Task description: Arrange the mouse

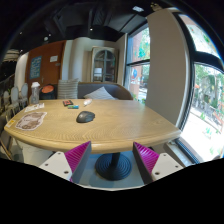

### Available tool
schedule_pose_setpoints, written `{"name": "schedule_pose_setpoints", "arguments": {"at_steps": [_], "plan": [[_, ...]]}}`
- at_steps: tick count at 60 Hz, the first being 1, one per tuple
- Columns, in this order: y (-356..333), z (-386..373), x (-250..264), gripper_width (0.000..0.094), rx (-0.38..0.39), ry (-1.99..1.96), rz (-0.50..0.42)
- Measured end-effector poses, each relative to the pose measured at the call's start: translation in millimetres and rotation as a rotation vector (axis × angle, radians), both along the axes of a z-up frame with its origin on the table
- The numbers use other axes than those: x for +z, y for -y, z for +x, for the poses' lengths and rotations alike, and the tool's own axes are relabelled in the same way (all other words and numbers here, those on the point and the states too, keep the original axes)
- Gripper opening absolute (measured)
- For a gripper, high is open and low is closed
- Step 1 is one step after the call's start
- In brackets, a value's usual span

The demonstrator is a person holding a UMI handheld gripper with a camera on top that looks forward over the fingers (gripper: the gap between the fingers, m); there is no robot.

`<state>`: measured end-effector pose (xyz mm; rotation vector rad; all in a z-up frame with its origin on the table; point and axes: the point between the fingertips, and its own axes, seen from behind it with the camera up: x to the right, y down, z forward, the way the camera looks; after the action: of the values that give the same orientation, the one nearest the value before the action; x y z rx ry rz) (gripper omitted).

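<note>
A dark computer mouse (86, 116) lies on the light wooden table (120, 128), a little left of its middle. My gripper (112, 160) is held back from the table's near edge, well short of the mouse. Its two fingers with magenta pads (78, 156) stand wide apart with nothing between them; only the table's round black base (113, 166) shows in the gap.
A magazine or printed paper (30, 120) lies at the table's left end. Small objects (70, 103) and a white paper (100, 94) sit at the far side. Chairs stand to the left and behind. Large windows (205, 100) are on the right.
</note>
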<state>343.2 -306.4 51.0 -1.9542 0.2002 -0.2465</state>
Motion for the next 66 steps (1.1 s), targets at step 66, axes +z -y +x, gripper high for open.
{"name": "schedule_pose_setpoints", "arguments": {"at_steps": [66], "plan": [[-341, -95, -63, 0.0839, 0.219, -0.132, -0.243]]}}
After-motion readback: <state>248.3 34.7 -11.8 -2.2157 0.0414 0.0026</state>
